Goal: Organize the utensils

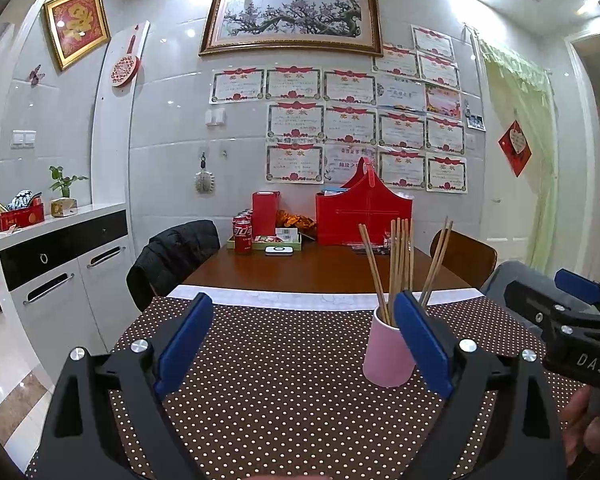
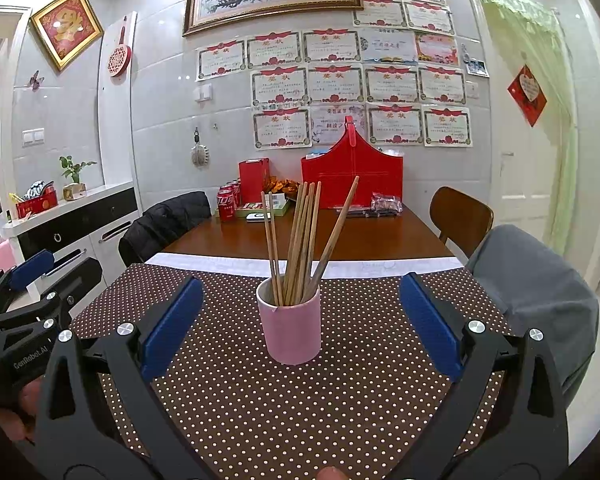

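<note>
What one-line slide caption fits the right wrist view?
Open right gripper faces a pink cup of wooden chopsticks standing on the polka-dot mat.

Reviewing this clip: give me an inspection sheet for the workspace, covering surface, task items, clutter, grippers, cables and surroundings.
Surface: brown polka-dot tablecloth over the near end of a wooden table.
Job's things: pink cup upright on the cloth, holding wooden chopsticks that fan out above the rim.
Clutter: red cans, red gift bag and packets at the far end.
Grippers: left gripper open, empty; right gripper open, the cup between its fingers, untouched.
Cables: nothing seen.
Surroundings: certificates on a tiled wall, chairs, white cabinet.
</note>
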